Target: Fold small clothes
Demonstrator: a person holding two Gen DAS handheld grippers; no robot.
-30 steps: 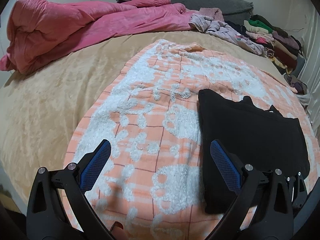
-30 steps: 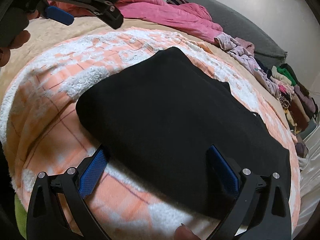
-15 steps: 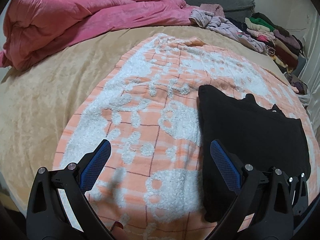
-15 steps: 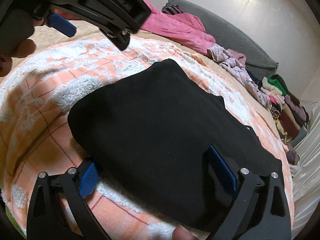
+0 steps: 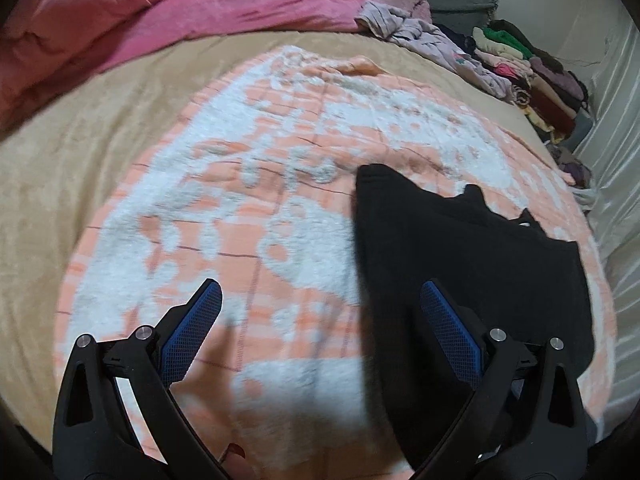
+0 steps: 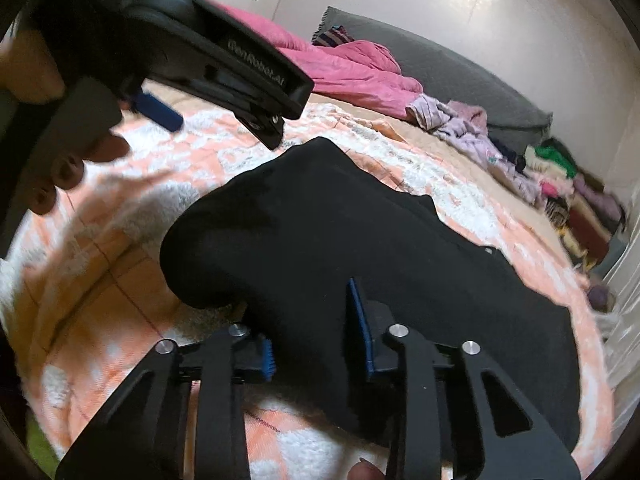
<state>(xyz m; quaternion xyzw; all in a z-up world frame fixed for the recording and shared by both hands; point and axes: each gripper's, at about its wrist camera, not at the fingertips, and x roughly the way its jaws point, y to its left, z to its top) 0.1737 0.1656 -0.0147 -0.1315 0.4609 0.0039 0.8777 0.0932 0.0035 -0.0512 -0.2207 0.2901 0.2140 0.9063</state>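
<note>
Pale lettering reading "GenRobot.AI" runs along the black body of the left gripper, seen from the right wrist. No other legible text appears.

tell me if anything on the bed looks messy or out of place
Lilac clothes lie crumpled at the head of the bed, unlike the neat folded stack beside them. A pink duvet is bunched up nearby.

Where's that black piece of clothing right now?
The black garment lies on the orange-and-white blanket on the bed, toward its right side in the left wrist view. Its near edge is bunched between the right gripper fingers, which have just been closing.
</note>
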